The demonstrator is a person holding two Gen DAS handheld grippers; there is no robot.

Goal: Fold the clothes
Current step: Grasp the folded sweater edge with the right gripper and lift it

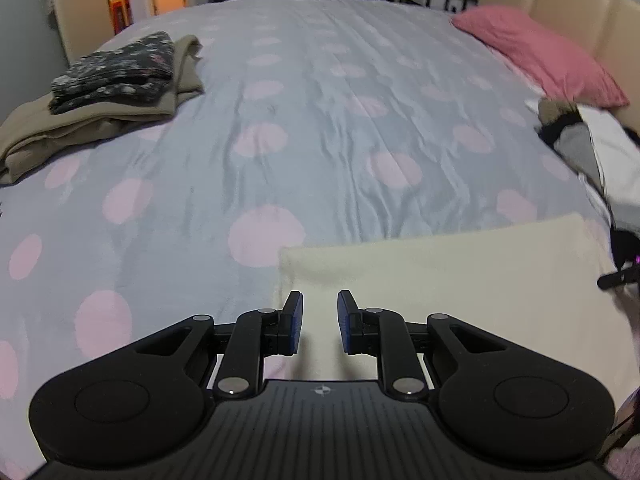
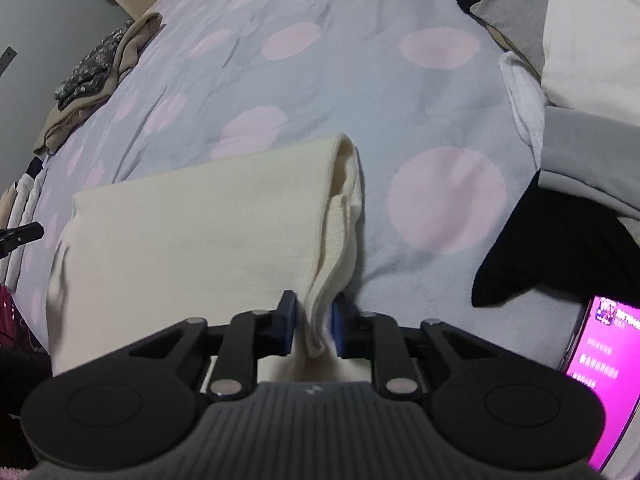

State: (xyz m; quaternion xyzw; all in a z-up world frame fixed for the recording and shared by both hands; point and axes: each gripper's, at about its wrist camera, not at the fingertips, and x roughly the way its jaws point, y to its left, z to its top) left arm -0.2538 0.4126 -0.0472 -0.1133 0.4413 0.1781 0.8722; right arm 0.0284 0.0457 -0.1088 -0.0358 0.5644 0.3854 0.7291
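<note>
A cream knitted garment (image 2: 192, 232) lies folded on the bed, near the front edge; it also shows in the left wrist view (image 1: 460, 276). My right gripper (image 2: 314, 326) is shut on the garment's ribbed right edge, which bunches up between the blue pads. My left gripper (image 1: 319, 322) is open and empty, its jaws apart just above the garment's left part. The tip of the left gripper shows at the left edge of the right wrist view (image 2: 20, 236).
The bed has a grey-blue cover with pink dots (image 1: 320, 120). A folded stack of floral and beige clothes (image 1: 108, 88) sits far left. A pink pillow (image 1: 540, 52) lies far right. A heap of black, grey and white clothes (image 2: 560, 120) and a lit phone (image 2: 600, 372) lie right.
</note>
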